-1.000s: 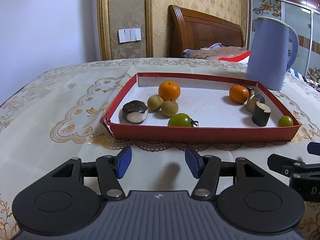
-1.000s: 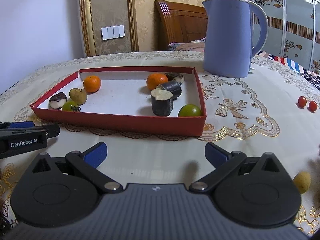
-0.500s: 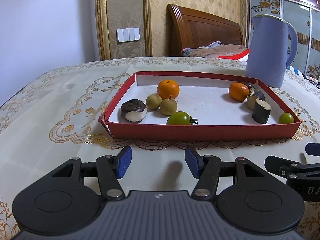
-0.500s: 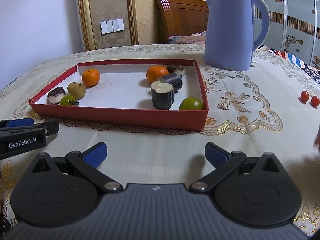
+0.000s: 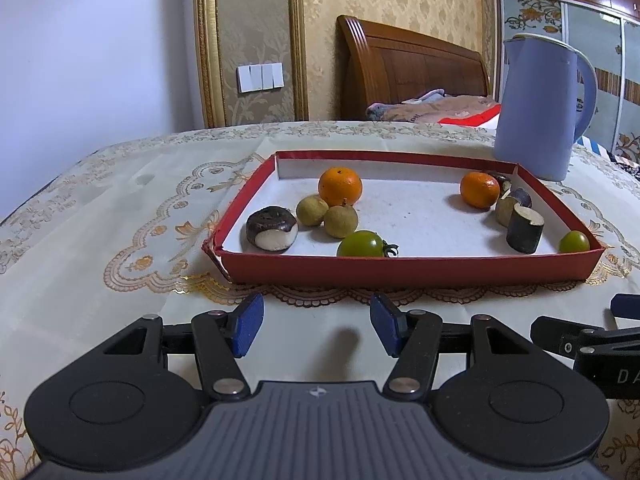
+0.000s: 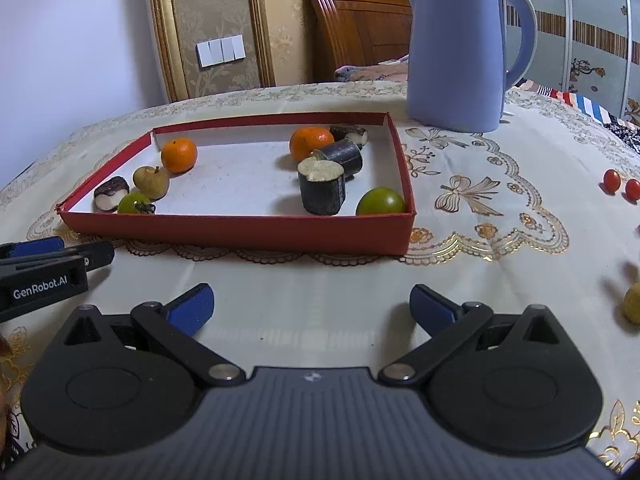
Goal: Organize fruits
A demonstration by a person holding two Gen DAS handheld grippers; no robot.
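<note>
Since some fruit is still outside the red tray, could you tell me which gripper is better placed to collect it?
Right. The two red tomatoes and yellow fruit lie on its side; its fingers are open.

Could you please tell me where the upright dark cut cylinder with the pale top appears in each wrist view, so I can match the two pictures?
Left wrist: the cylinder stands at the right end of the red tray, just left of a small green tomato.
Right wrist: the cylinder stands right of tray centre, near the front wall, left of that tomato.
Shared landmark: the blue kettle behind the tray.
</note>
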